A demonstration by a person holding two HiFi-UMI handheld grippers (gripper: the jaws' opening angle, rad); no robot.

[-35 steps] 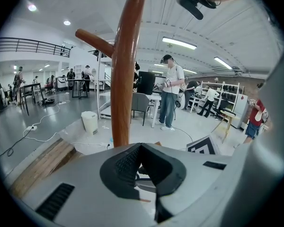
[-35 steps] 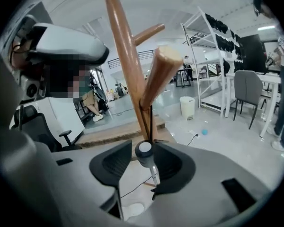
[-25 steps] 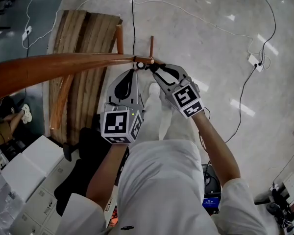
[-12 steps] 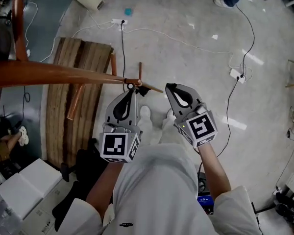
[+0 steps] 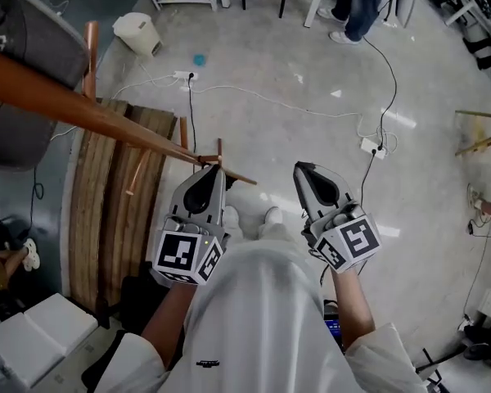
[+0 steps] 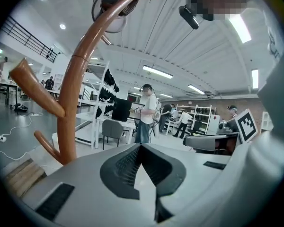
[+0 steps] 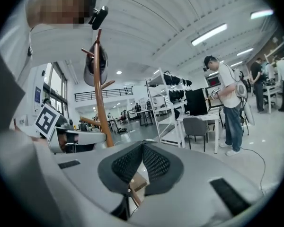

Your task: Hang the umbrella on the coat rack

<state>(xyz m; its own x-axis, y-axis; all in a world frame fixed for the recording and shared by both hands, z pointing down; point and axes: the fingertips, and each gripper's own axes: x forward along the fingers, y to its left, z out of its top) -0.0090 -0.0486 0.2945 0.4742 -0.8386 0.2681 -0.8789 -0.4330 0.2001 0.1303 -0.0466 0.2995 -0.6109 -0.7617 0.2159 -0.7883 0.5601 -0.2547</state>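
The wooden coat rack (image 5: 106,117) slants from the upper left down to its short pegs (image 5: 219,150) just ahead of my hands. At the peg tips a small dark thing (image 5: 208,160) shows, too small to name; no umbrella is plain in any view. My left gripper (image 5: 216,170) is shut and empty, its tip just short of those pegs. My right gripper (image 5: 301,169) is shut and empty too, apart to the right. The rack (image 6: 73,93) rises left of the left gripper (image 6: 141,146). It stands further off (image 7: 100,103) behind the right gripper (image 7: 142,145).
A grey thing (image 7: 92,65) hangs near the rack's top (image 6: 111,4). A wooden slatted pallet (image 5: 98,219) lies on the floor to the left, a white bin (image 5: 139,31) behind it. Cables and power strips (image 5: 368,146) cross the floor. White boxes (image 5: 24,342) stand bottom left. People (image 7: 225,103) stand further off.
Both grippers have come away from the rack's peg tips and risen. The right gripper, open at the peg with a dark thing beside it, is now shut and empty. The head view has tilted forward.
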